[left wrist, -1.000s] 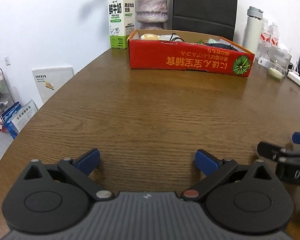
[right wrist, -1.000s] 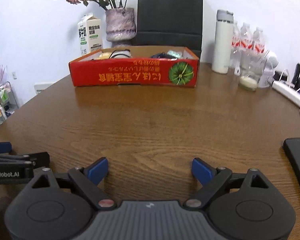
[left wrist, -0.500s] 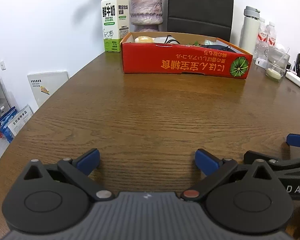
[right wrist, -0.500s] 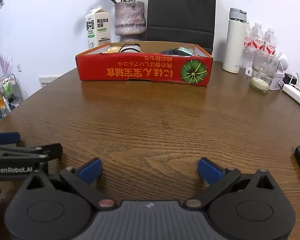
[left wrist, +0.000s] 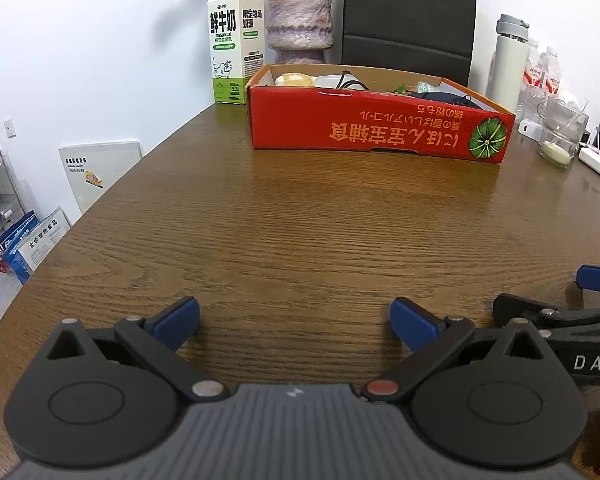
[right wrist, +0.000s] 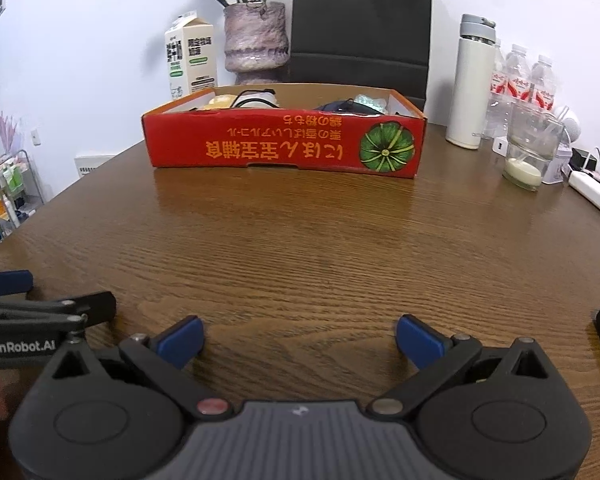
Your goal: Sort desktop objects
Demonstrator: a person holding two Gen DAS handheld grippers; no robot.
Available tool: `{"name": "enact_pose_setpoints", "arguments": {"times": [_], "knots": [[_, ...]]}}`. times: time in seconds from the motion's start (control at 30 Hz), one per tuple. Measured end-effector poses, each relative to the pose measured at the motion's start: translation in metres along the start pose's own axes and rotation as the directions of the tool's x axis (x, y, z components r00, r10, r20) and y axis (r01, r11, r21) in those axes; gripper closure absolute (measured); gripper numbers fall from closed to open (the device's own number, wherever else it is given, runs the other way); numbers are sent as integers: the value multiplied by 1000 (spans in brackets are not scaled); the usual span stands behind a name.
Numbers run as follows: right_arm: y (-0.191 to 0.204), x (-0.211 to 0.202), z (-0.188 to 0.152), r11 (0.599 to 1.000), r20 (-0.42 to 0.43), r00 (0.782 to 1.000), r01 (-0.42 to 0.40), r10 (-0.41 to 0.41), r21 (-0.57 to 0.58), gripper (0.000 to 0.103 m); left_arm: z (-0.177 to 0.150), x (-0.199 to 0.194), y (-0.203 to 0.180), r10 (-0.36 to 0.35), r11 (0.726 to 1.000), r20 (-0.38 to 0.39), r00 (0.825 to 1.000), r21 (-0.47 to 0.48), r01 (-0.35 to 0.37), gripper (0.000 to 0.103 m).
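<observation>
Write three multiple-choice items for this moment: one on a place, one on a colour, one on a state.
1. Where does the milk carton stand?
A. inside the red cardboard box
B. on the table by the box's left end
C. on the floor

2. What colour is the tall flask?
A. white with a grey lid
B. black
C. red

3. How do the right tongs stand?
A. shut on a cable
B. shut and empty
C. open, nothing between them

Answers:
1 B: the carton rests on the wooden table, outside the red cardboard box.
2 A: white body, grey cap.
3 C: the blue pads sit wide apart over bare wood.
</observation>
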State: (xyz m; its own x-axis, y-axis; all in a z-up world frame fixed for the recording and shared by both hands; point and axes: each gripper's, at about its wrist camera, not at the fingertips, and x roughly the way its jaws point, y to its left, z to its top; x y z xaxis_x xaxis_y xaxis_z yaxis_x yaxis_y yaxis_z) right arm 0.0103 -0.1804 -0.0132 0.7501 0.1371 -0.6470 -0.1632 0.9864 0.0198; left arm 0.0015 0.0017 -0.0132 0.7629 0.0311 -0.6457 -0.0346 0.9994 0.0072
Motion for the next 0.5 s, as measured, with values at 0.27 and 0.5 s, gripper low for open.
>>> {"name": "enact_pose_setpoints", "arguments": {"times": [0.27, 0.5], "knots": [[-1, 0, 0, 1000, 0, 1000, 7, -7, 4, 0, 0, 0, 0, 1, 1000, 1, 1000, 0, -1, 0], [-1, -1, 0, 1000, 0, 1000, 10, -10, 5, 0, 0, 0, 0, 1, 1000, 0, 1000, 0, -1, 0]]}}
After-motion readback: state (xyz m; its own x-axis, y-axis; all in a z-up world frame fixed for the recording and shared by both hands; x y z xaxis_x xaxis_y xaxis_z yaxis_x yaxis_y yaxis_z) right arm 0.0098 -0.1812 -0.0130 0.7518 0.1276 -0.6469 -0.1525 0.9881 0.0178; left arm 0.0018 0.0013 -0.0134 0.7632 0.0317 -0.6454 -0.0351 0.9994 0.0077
